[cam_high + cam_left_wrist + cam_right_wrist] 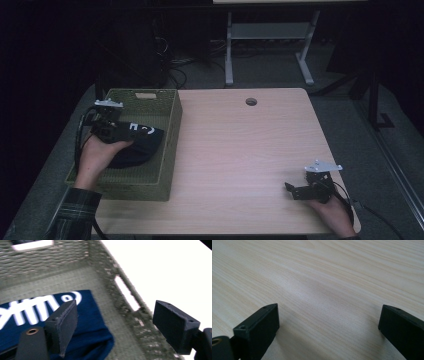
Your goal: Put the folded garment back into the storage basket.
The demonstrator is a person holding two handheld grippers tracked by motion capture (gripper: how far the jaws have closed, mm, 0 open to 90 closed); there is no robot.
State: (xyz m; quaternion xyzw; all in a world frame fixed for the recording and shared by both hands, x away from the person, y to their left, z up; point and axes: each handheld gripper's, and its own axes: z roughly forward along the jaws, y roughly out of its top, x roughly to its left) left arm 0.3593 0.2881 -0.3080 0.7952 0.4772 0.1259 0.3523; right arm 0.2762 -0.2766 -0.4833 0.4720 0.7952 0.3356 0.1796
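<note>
At the table's left edge, a woven green basket [170,145] holds a folded navy cloth [142,145] with white lettering, lying on the basket floor toward its near side. The left gripper [117,131], held in the person's left hand [97,155], hangs over that cloth inside the basket. In the left gripper view, its jaws stand spread wide with nothing pinched between them: one jaw sits above the cloth [90,322], the other above the basket's side wall [125,297] with its slot handle. The pale wooden table [240,150] stretches bare across the middle, a round cable hole [251,101] near its far edge. At the near right corner, the right gripper [295,190] rests low over the tabletop in the person's right hand [330,212]; the right gripper view shows its jaws spread apart over plain wood grain [324,290], gripping nothing.
</note>
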